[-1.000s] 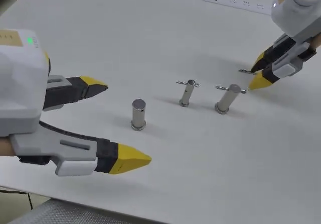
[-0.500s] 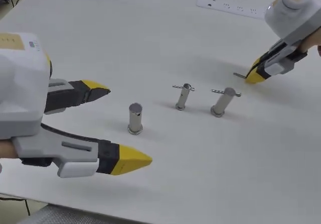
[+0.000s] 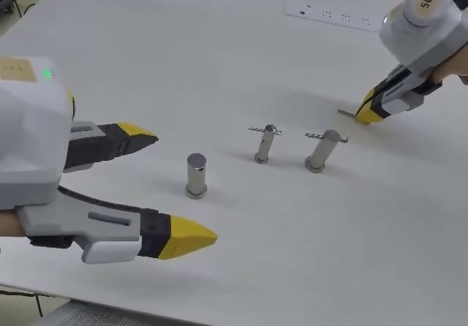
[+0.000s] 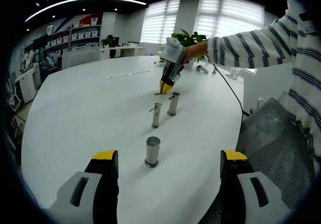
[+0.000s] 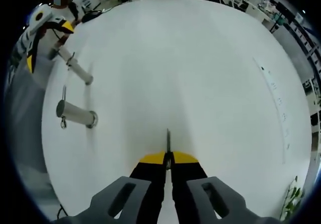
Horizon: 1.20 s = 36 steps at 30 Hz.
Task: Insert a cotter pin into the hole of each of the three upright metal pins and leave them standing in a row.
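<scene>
Cotter pin [image 5: 167,139] — pinched in right claw [image 5: 168,157] — left claw [image 4: 169,156] agape.

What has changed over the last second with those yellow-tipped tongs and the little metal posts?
The right gripper had its jaws apart around the loose cotter pin a second ago and has now shut on it, low over the table. The left gripper stayed open by the bare metal pin. The middle metal pin and right metal pin still stand, cotter pins in place.
</scene>
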Each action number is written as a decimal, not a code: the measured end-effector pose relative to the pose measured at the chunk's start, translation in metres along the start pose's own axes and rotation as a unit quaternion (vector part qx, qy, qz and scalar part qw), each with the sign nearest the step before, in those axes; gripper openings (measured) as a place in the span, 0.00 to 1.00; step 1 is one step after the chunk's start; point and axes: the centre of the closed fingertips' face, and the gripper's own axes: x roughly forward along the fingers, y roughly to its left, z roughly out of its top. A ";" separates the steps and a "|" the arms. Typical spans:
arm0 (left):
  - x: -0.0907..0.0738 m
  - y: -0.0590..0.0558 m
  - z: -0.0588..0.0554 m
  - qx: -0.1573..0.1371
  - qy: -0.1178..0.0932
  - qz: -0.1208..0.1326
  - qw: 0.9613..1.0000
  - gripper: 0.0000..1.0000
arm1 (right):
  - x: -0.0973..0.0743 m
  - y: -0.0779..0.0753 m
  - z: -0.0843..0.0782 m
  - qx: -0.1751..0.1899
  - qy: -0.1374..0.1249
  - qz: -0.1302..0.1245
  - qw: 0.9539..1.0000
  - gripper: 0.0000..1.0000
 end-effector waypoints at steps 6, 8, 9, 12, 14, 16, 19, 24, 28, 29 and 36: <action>-0.001 0.002 0.002 0.003 -0.003 0.000 1.000 0.83 | -0.001 0.002 0.000 -0.015 0.007 -0.014 1.000 0.03; -0.002 0.004 0.002 0.002 -0.004 0.002 1.000 0.83 | -0.002 0.002 0.000 -0.023 0.011 -0.016 1.000 0.03; -0.002 0.004 0.003 0.002 -0.005 0.002 1.000 0.84 | -0.002 0.002 -0.001 -0.027 0.015 -0.019 0.999 0.03; -0.003 0.006 0.004 0.004 -0.006 0.006 1.000 0.83 | -0.005 0.001 -0.005 -0.046 0.026 -0.031 0.998 0.03; -0.003 0.008 0.004 0.005 -0.005 0.007 1.000 0.83 | -0.008 0.000 -0.004 -0.039 0.017 -0.035 0.998 0.03; -0.003 0.008 0.004 0.007 -0.004 0.006 1.000 0.83 | -0.013 -0.002 -0.002 -0.039 0.011 -0.043 0.998 0.03; -0.004 0.008 0.004 0.011 -0.004 0.005 1.000 0.83 | -0.019 -0.003 -0.001 -0.040 0.004 -0.050 0.998 0.03; -0.003 0.011 0.008 0.017 -0.010 0.005 1.000 0.82 | -0.030 -0.003 0.002 -0.042 -0.016 -0.069 0.997 0.02; -0.003 0.011 0.011 0.025 -0.010 0.002 1.000 0.82 | -0.037 0.001 0.005 -0.047 -0.027 -0.079 0.995 0.02; -0.003 0.014 0.011 0.025 -0.011 0.001 1.000 0.82 | -0.039 0.002 0.005 -0.048 -0.031 -0.081 0.995 0.02; -0.003 0.018 0.012 0.031 -0.010 -0.001 0.999 0.81 | -0.054 0.009 0.014 -0.061 -0.054 -0.102 0.991 0.02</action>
